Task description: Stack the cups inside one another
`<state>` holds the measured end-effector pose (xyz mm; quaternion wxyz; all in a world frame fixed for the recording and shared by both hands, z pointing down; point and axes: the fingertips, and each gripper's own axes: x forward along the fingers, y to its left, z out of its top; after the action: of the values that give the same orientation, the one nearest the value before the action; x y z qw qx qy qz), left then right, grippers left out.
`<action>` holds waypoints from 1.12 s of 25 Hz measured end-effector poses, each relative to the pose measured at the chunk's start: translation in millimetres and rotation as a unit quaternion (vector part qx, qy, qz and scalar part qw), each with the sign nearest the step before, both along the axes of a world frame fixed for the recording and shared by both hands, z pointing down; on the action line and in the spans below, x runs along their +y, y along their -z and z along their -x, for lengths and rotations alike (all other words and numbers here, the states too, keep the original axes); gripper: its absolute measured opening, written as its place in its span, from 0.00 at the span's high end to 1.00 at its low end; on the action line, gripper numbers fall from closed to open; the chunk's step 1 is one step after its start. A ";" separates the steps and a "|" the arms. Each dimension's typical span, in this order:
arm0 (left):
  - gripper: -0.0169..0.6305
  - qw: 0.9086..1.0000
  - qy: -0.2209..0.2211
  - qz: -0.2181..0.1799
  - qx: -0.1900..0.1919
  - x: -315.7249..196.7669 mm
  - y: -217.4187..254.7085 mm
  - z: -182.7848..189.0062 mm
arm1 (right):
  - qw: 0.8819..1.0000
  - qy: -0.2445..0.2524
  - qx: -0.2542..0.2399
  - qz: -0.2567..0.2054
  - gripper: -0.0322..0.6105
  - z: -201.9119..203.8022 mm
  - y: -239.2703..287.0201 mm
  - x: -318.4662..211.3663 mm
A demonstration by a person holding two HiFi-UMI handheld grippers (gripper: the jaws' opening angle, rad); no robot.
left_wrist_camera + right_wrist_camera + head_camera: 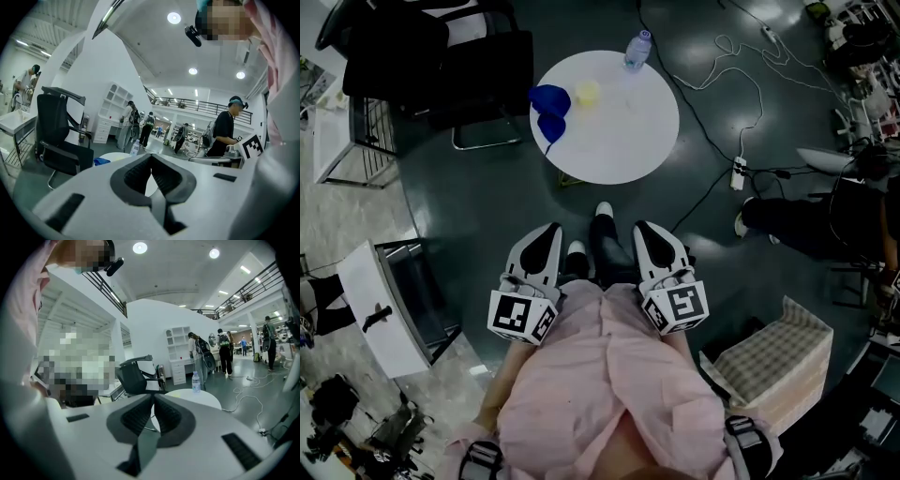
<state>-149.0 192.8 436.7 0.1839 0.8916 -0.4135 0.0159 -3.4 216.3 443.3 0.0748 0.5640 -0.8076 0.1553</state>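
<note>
Both grippers are held close against the pink shirt [609, 375] of the person, side by side and well apart from the work surface.

- Left gripper [151, 158]: the two dark ribbed jaws are pressed together at their tips, with nothing between them.
- Right gripper [153, 398]: the jaws meet at their tips in the same way and hold nothing.

Just ahead of the jaw tips, the person's white-toed shoes [602, 214] stand on the dark grey floor [487, 206].

Beyond the shoes stands a round white table [628, 131]. The task items sit on its left part:

- A blue cup [549, 97] sits at the left edge.
- A second blue cup [550, 127] sits just beside it, on the nearer side.
- A small yellow cup [588, 91] sits just to the right of the first blue cup.

No cup is nested in another. Whether the blue cups are upright or tipped cannot be determined.

A clear plastic water bottle [637, 49] stands at the far edge of the table. A black office chair [441, 56] stands left of the table. A white power strip [738, 173] with its cables lies on the floor to the right.
</note>
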 end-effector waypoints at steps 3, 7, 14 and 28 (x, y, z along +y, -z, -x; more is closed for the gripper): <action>0.95 1.000 0.008 0.004 -0.004 -21.4 -2.2 -9.4 | 1.000 0.009 -0.002 0.003 0.89 -8.9 -0.9 -25.1; 0.95 1.000 0.017 0.004 -0.009 -54.8 -4.8 -27.2 | 1.000 0.018 -0.006 0.003 0.89 -28.2 -2.8 -62.8; 0.95 0.998 0.056 0.001 -0.006 -107.0 -1.9 -54.1 | 0.999 0.044 -0.010 0.003 0.89 -62.7 -1.7 -124.0; 0.95 0.993 0.116 0.006 -0.011 -148.3 -6.5 -66.4 | 0.997 0.077 -0.020 0.018 0.89 -90.0 -18.0 -177.7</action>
<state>-82.6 44.4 443.2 0.1849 0.8362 -0.5163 0.0069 86.6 38.6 461.3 0.0801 0.4954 -0.8470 0.1751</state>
